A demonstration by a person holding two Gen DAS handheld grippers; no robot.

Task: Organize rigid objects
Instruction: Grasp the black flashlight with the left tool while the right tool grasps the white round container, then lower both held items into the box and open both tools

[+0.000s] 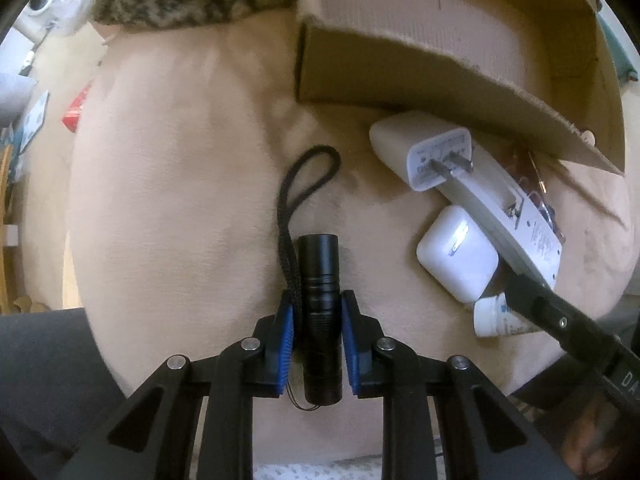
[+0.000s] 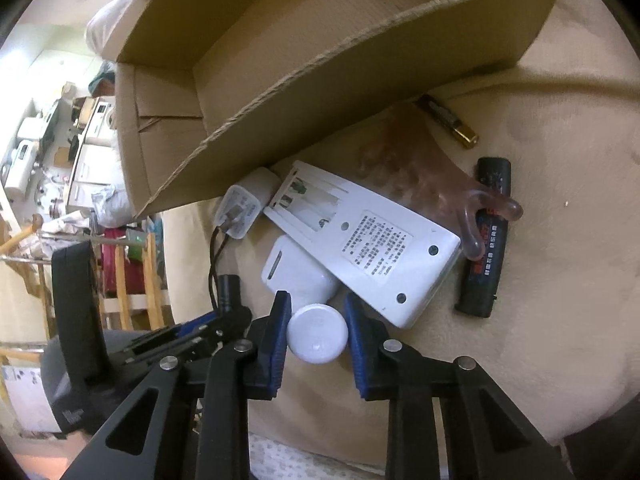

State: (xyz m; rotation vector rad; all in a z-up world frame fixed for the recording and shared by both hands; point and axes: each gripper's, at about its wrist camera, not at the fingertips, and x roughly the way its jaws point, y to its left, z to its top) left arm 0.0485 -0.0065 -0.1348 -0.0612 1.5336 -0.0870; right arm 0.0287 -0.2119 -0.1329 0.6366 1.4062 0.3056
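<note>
Between the blue pads of my left claw sits a small black flashlight, and the pads are pressed tight against its barrel; its wrist cord loops away across the beige cushion that carries everything. My right claw has a small white bottle between its pads, cap end toward the camera, and the pads look to be just meeting its sides, though I cannot tell how firmly they press. Just beyond the bottle lies a white earbud case, touching it, and beside that a white remote lying face down with its battery bay uncovered. A white plug adapter rests at the remote's far end, partly under the near wall of a cardboard box. Right of the remote I see a translucent brown comb, a black stick with red print, and a gold-tipped battery near the box wall. From the left view, the right claw's dark arm crosses over the bottle at the cushion's right edge.
</note>
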